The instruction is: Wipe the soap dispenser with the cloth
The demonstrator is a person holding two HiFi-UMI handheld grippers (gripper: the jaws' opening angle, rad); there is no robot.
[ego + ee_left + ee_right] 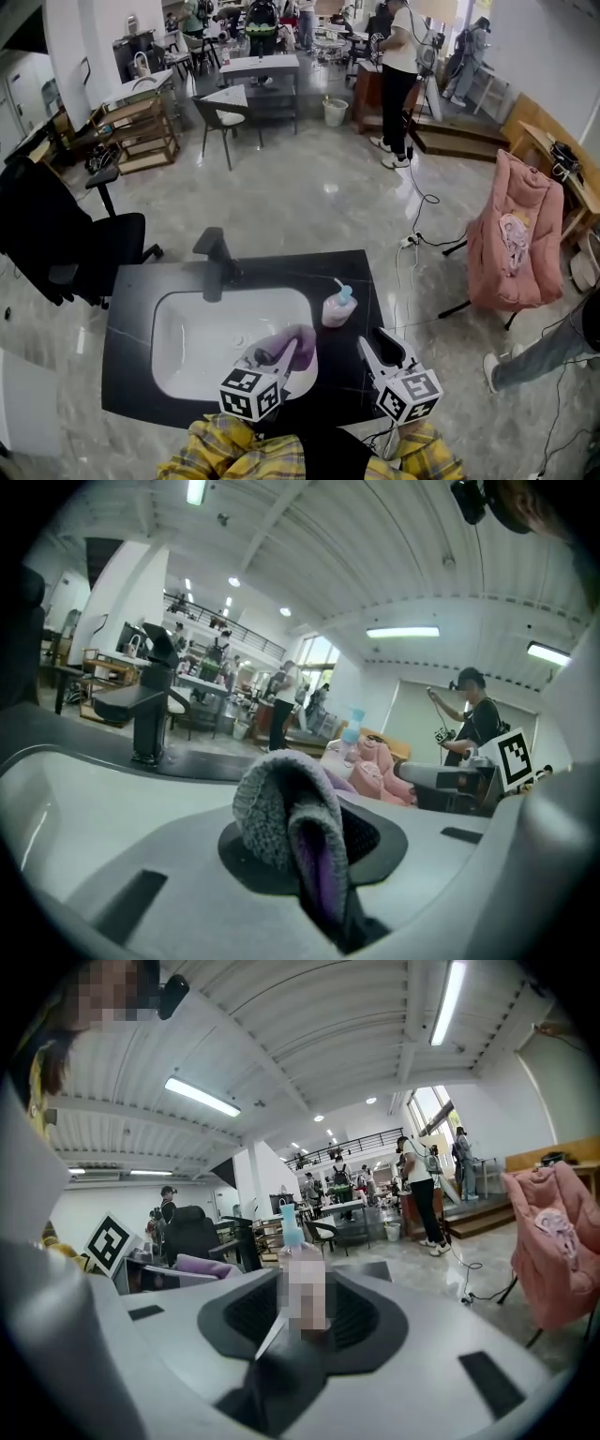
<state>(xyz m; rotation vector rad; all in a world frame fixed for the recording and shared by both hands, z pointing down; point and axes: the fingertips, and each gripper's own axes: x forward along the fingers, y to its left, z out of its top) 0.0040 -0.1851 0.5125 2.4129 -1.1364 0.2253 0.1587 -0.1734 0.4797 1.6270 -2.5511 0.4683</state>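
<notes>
The soap dispenser [338,307], pink with a pale blue pump, stands upright on the black counter [136,291] to the right of the basin. My left gripper [281,361] is shut on a purple and grey cloth [298,339] over the basin's front right rim, short of the dispenser. In the left gripper view the folded cloth [281,808] bulges from between the jaws, and the dispenser [345,747] shows beyond it. My right gripper [382,345] hovers over the counter's front right, apart from the bottle. In the right gripper view the dispenser [289,1222] lines up ahead of the parted jaws, which hold nothing.
A black faucet [214,262] rises behind the white basin [187,328]. A black office chair [84,244] stands left of the counter and a pink-draped chair [516,234] to the right, with cables on the floor [422,211]. People, tables and chairs fill the far room.
</notes>
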